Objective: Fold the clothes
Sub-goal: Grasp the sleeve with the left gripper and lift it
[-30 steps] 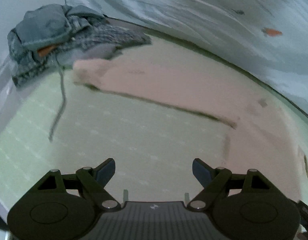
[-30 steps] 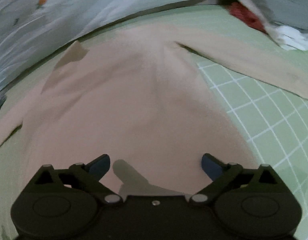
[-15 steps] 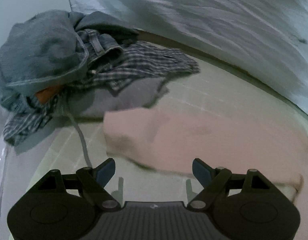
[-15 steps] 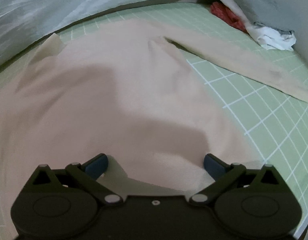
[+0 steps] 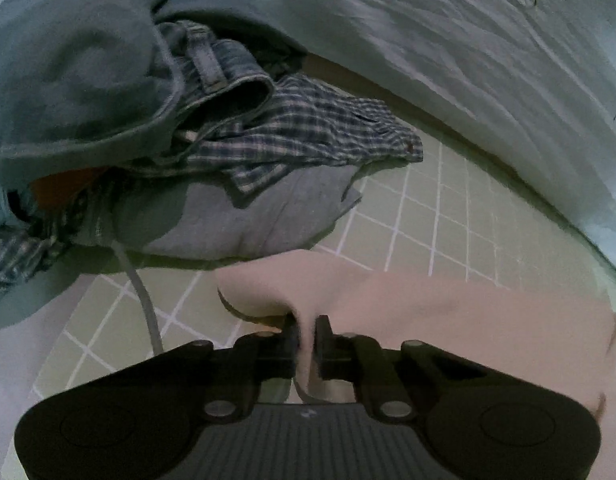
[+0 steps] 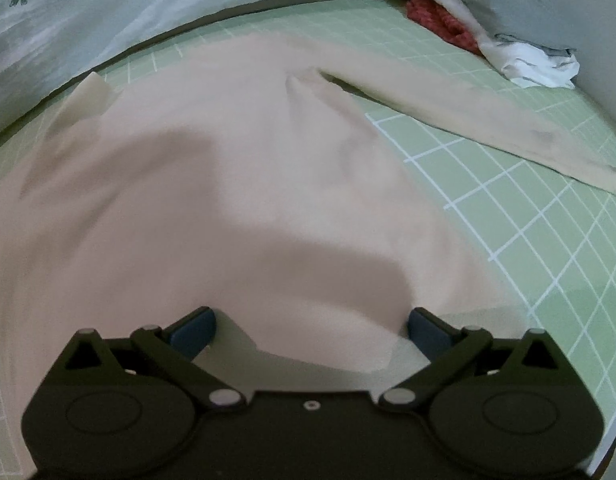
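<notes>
Left wrist view had the left gripper (image 5: 306,326) clamped on the cuff of the pink top's sleeve (image 5: 408,312), presumably to carry it inward for a fold; the laundry pile (image 5: 156,120) lay at ten o'clock. A second earlier those jaws stood wide over bare mat and have just closed. The right gripper (image 6: 310,330) hung apart over the hem of the pink top (image 6: 244,168), spread on the green mat (image 6: 548,232).

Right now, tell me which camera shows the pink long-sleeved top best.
The right wrist view: the pink top lies spread on the green grid mat, body and one sleeve visible, the open right gripper at its hem. The left wrist view shows only the other sleeve's end, pinched in the left gripper.
</notes>
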